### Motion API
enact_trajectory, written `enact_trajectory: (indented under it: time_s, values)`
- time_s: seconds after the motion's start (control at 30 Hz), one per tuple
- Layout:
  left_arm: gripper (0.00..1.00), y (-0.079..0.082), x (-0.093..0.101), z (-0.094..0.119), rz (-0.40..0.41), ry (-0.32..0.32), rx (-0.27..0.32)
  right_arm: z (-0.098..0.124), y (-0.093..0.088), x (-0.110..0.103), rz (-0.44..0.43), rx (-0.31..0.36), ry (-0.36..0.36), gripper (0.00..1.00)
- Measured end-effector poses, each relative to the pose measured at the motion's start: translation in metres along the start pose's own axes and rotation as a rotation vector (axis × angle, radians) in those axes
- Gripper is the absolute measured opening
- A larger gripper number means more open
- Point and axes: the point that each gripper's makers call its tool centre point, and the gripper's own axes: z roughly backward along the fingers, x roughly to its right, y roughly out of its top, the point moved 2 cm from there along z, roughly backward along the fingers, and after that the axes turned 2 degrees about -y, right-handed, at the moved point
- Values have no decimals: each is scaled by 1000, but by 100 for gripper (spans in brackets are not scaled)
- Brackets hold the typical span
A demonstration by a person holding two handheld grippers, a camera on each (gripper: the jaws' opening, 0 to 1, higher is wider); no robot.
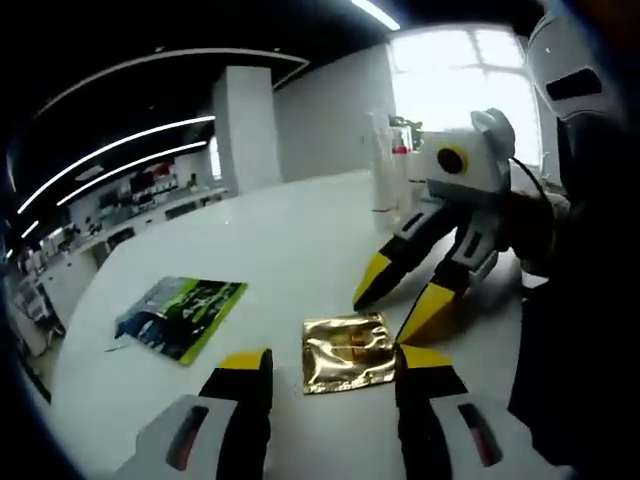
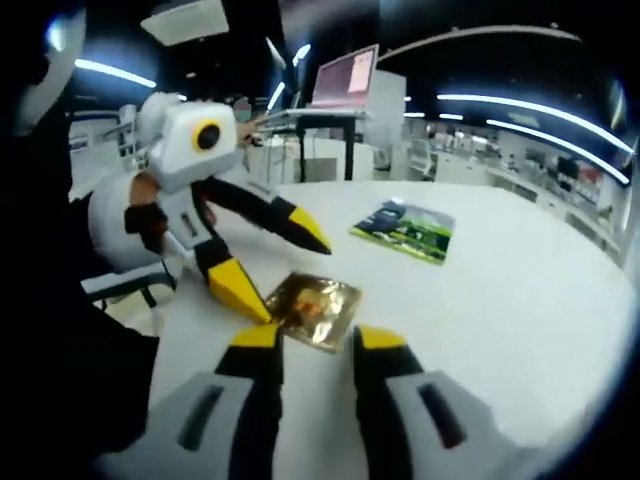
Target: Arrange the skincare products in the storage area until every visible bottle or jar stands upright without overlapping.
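Gold foil catches the light in the left gripper view: a crinkled, shiny gold sachet (image 1: 347, 352) lies flat on the white table (image 1: 300, 240), just ahead of the left gripper (image 1: 333, 362), whose yellow-tipped black jaws stand spread to either side of it without touching it. From the right of this view the right gripper (image 1: 393, 306) reaches in, its jaws also apart, one tip touching or nearly touching the sachet's right edge. To the left, well apart, lies a green and blue packet (image 1: 180, 316), flat on the tabletop. This view alone shows tall clear bottles (image 1: 388, 172) standing upright at the table's far side, one with a red band, before a bright window (image 1: 455, 70). Long ceiling light strips curve over shelves along the left wall.

In the right gripper view the same gold sachet (image 2: 314, 308) lies just beyond the right gripper (image 2: 319, 338), whose jaws are spread and hold nothing. The left gripper (image 2: 275, 265) comes in from the left, jaws wide apart, its lower tip at the sachet's near left corner; whether it touches I cannot tell. The green packet (image 2: 404, 230) lies further out on the table (image 2: 520, 300). This view alone shows an open laptop (image 2: 345, 78) raised on a black-legged stand (image 2: 350, 150) beyond the table.
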Motion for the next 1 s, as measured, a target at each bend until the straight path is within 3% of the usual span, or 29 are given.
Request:
enact_trajectory:
  time_s: [0.23,0.53,1.0]
  values:
    - [39,-3,-4,1,48,-19,0,-10,4,0,-11,-1,26,24]
    - [33,-8,-13,10,60,39,-1,-18,9,-2,-73,9,76,13]
    - [32,-25,-35,33,114,122,-8,-55,28,-9,10,-31,145,10]
